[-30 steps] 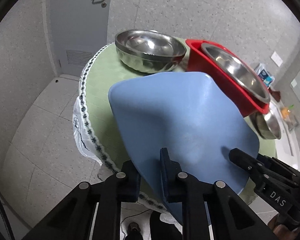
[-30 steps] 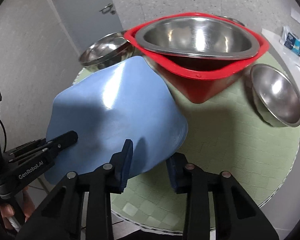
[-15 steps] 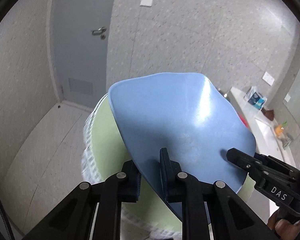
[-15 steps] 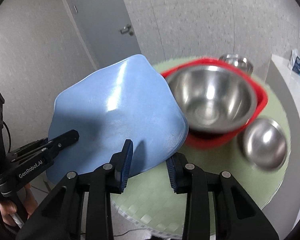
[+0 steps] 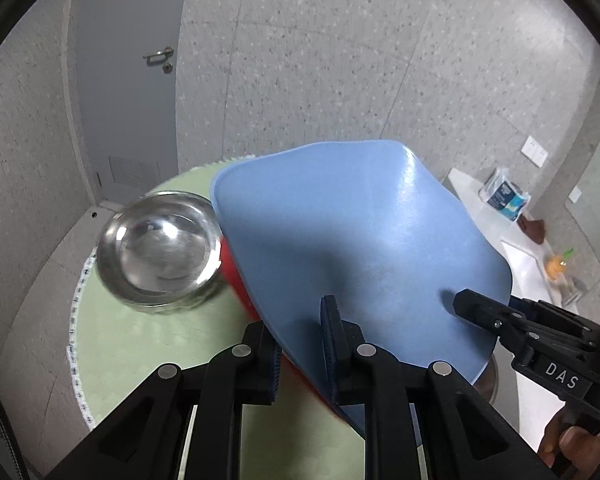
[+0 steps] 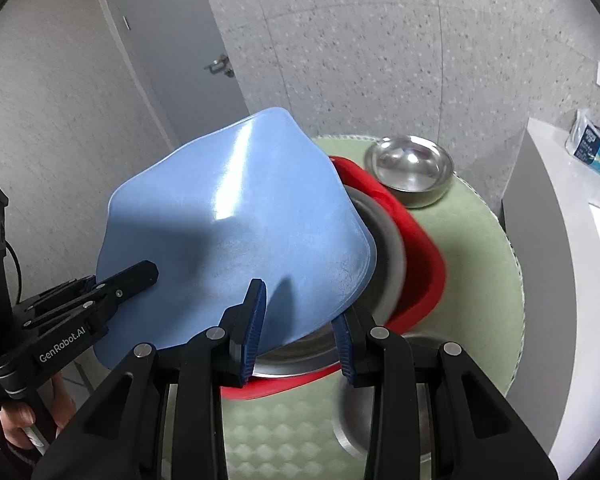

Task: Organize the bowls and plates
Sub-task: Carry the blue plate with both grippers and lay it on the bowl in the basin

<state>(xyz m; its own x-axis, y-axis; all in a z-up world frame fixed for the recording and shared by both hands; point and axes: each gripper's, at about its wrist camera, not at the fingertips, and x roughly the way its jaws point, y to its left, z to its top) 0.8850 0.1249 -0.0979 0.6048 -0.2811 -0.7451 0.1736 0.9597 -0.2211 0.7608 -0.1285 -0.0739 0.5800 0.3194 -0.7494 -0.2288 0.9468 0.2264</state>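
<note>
Blue plate, seemingly light, stiff, glossy and likely slippery, hangs tilted over the red basin on the desk, left tongs and right tongs clamped on its near rim, the soundest hold.

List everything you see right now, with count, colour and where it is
blue basin: 1, light blue, upside down, held above the table by both grippers
red basin: 1, red, on table under the blue one, a steel bowl inside
loose steel bowls: 2, silver, one at the far edge, one beside the red basin
table: 1, round, green mat
packet: 1, blue-white, white counter
door: 1, grey
left gripper: black, shut on the rim
right gripper: black, shut on the rim
</note>
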